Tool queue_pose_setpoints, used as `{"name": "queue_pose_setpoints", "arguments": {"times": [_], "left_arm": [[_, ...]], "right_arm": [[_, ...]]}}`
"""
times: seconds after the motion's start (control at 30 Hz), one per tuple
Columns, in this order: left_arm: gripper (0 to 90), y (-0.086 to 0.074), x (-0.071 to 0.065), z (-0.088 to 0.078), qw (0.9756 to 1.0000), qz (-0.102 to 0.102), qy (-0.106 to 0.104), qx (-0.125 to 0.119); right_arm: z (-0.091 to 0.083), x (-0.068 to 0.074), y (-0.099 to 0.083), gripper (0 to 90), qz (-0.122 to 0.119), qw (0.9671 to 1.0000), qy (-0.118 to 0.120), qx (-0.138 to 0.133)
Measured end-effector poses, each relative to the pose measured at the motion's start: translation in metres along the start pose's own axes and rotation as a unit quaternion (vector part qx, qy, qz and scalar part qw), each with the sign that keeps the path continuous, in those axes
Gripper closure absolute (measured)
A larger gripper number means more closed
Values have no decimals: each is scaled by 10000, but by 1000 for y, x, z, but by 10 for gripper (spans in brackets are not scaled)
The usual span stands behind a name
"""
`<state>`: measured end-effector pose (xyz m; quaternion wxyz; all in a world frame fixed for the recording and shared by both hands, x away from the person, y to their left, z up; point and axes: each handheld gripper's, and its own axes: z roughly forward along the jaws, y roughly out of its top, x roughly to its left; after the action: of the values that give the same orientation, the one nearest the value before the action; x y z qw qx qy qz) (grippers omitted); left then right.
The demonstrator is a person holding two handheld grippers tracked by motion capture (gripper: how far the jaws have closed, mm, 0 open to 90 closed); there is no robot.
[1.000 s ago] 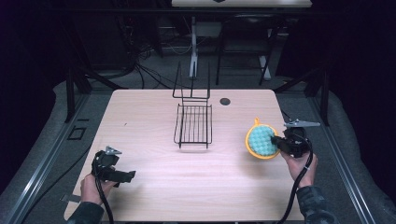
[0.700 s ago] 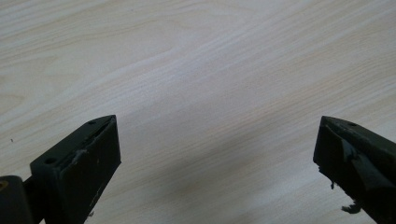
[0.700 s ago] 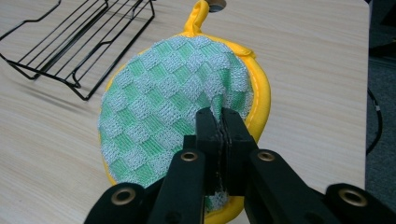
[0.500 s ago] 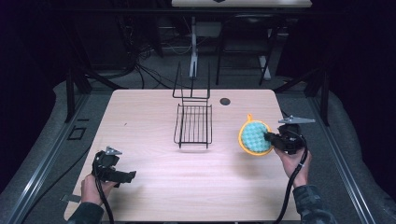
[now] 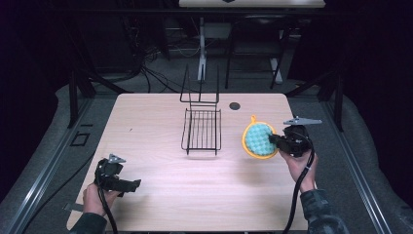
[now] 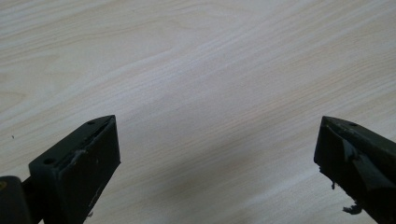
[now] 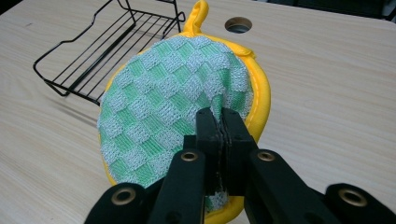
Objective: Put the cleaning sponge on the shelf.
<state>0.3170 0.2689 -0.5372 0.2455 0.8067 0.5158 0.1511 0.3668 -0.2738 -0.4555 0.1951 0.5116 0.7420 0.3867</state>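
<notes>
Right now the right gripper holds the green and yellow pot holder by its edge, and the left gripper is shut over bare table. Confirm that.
Not quite: the left gripper stands open over the bare table, as the left gripper view shows. The right gripper does hold the green and yellow pot holder by its edge.

The right claw (image 5: 273,141) is clamped tight and held raised, while the left claw (image 5: 127,185) rests low, jaws apart.

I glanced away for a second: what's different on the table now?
The right gripper, shut on the green and yellow pot holder, carried it leftward, toward the wire rack. The left gripper and the rack stayed put.
</notes>
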Motion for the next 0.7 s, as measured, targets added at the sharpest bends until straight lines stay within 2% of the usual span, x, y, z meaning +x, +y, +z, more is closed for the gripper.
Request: {"name": "queue_pose_setpoints", "arguments": {"times": [0.2,0.5,0.7], "left_arm": [[5,1,0,0,9999,40,-90,21],[4,0,-1,0,9999,8,-152,-38],[4,0,-1,1,9999,27,-146,-11]], "right_arm": [[4,8,6,879,-58,9999,130,-26],[11,17,11,879,-197,9997,156,17],[11,21,15,878,-171,9996,234,-45]]}}
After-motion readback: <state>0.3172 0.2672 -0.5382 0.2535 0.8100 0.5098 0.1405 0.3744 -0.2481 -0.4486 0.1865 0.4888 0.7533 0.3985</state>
